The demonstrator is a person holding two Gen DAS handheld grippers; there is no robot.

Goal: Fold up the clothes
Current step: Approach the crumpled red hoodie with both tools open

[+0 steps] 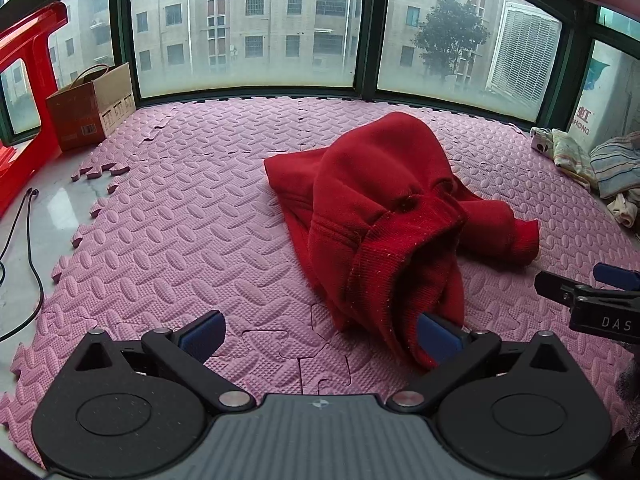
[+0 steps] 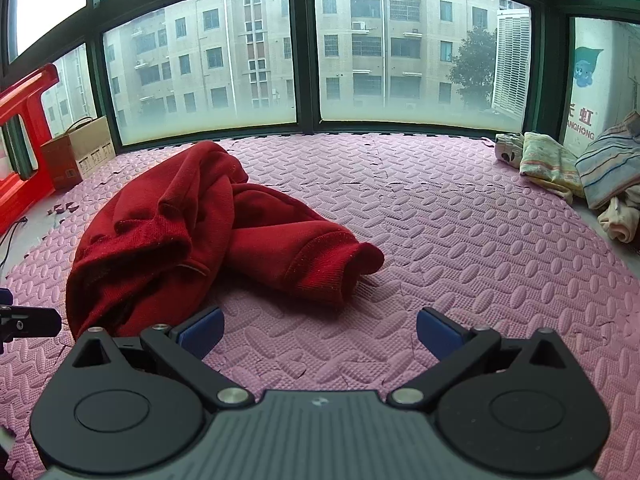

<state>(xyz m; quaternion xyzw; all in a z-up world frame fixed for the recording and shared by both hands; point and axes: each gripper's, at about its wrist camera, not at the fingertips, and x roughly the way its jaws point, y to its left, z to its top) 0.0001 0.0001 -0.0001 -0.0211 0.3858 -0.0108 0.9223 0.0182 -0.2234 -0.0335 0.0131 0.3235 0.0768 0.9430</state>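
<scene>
A red sweater (image 1: 384,208) lies crumpled in a heap on the pink foam mat (image 1: 200,216). My left gripper (image 1: 320,334) is open just in front of it; the ribbed hem drapes over the right fingertip (image 1: 436,334). The right gripper shows at the right edge of the left wrist view (image 1: 592,300). In the right wrist view the sweater (image 2: 192,232) lies to the left, one cuffed sleeve (image 2: 320,260) stretched toward the middle. My right gripper (image 2: 318,332) is open and empty over the mat (image 2: 440,220), a little short of the sleeve cuff.
A cardboard box (image 1: 92,108) and a red plastic stool (image 1: 28,92) stand at the back left by the windows. A black cable (image 1: 24,240) lies on bare floor left of the mat. A pile of other clothes (image 2: 580,176) sits at the far right.
</scene>
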